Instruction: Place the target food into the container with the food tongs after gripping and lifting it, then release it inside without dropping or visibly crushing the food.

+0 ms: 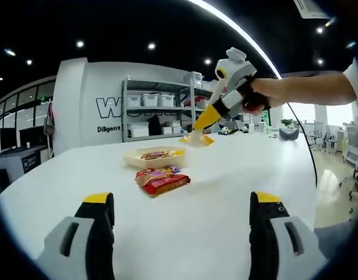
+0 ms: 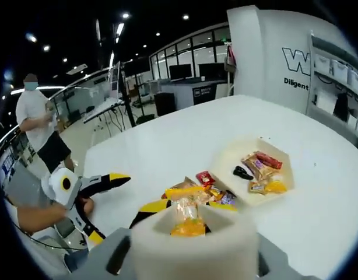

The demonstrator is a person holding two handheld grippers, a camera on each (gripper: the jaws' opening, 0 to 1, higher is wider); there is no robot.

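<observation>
Snack packets [image 1: 162,180] lie on white table [image 1: 225,175], just beside tray [image 1: 153,156]. My left gripper [image 1: 182,204] spread, empty, well back. Right gripper [image 1: 197,137] over far edge, state unclear. Risk: foil slips from tongs, drops short.

Left gripper view: low over the white desk [image 1: 225,175], facing the grey metal shelving [image 1: 158,108], snacks at mid-distance.
Right gripper view: high, looking down from the opposite side.
Shared: shallow cream tray [image 1: 132,157] [image 2: 284,189], loose red snack packets [image 1: 162,179] [image 2: 205,178].
</observation>
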